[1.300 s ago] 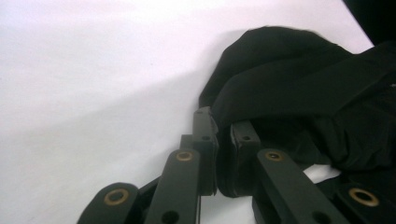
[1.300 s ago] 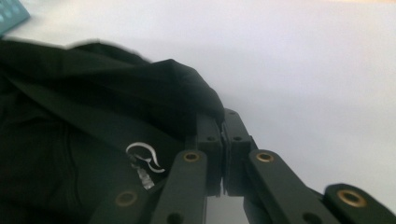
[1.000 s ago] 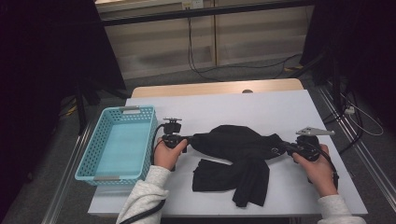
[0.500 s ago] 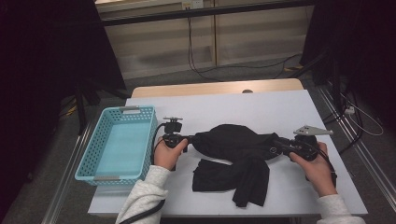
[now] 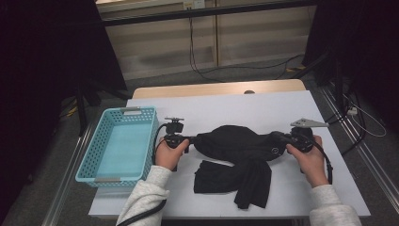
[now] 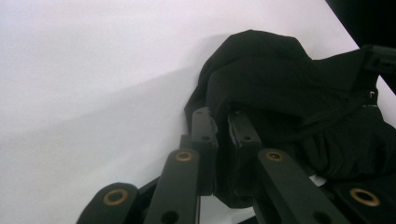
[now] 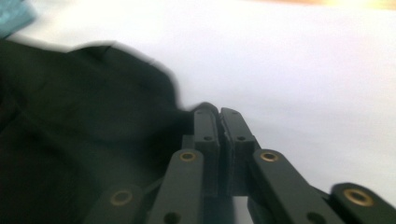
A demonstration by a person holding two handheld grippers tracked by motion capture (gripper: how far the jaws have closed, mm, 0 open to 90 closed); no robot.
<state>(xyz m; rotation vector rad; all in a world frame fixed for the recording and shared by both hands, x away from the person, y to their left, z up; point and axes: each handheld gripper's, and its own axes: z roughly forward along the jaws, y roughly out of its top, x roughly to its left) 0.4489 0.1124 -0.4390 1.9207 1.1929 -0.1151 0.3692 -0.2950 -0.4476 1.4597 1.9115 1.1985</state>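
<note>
One black garment, stretched left to right.

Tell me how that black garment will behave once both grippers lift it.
The black garment is likely floppy: it lies bunched with folds trailing toward the person. Its middle would probably sag between the left gripper and right gripper. It looks light, unlikely to roll.

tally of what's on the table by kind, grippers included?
black garment: 1
light blue plastic basket: 1
handheld grippers: 2, left gripper and right gripper, each shut on an end of the garment
Total: 4
</note>
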